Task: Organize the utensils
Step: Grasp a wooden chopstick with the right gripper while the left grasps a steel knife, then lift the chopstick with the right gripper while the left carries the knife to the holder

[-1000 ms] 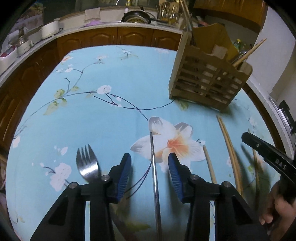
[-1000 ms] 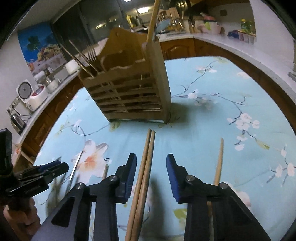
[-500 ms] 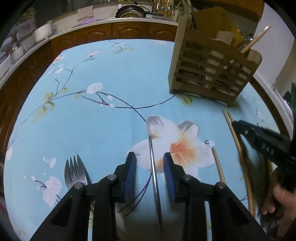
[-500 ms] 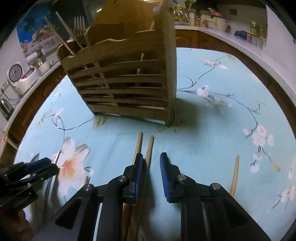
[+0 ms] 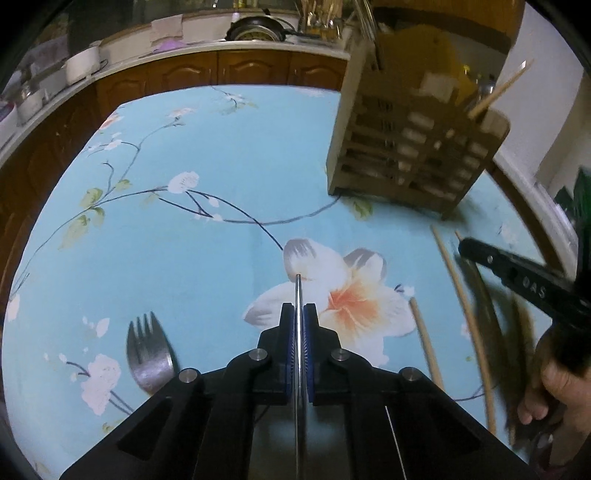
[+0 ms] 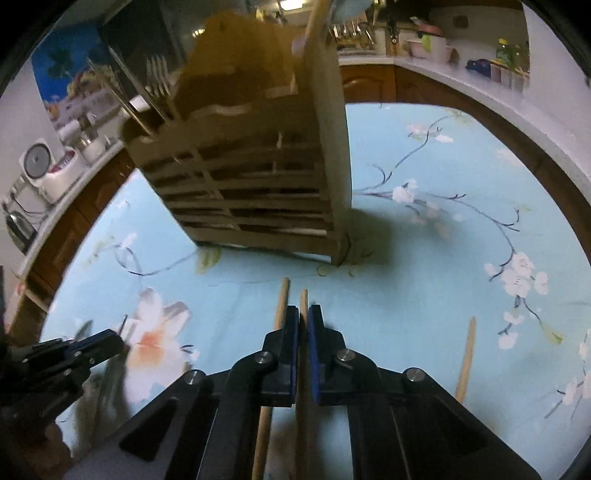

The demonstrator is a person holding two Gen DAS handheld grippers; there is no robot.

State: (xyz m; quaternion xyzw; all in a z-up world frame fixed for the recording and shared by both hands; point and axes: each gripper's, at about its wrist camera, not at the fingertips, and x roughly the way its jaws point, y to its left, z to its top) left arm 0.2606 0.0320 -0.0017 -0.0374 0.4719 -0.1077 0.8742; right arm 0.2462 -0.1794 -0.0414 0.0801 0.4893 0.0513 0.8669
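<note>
My left gripper (image 5: 298,314) is shut on a thin metal chopstick (image 5: 297,291) that lies along the blue flowered tablecloth. A metal fork (image 5: 147,350) lies to its left. My right gripper (image 6: 303,314) is shut on one wooden chopstick (image 6: 303,299); a second wooden chopstick (image 6: 281,302) lies just left of its left finger. The slatted wooden utensil holder (image 6: 258,184) stands right in front, with forks and chopsticks in it; it also shows in the left wrist view (image 5: 413,147). The right gripper shows at the right of the left wrist view (image 5: 517,280).
More wooden chopsticks lie on the cloth: one at the right (image 6: 465,362) and several in the left wrist view (image 5: 461,306). Kitchen counters with a rice cooker (image 6: 44,173) and a pan (image 5: 258,33) ring the table.
Both grippers have closed: the left on the metal chopstick, the right on one wooden chopstick. The right gripper also moved closer to the holder.
</note>
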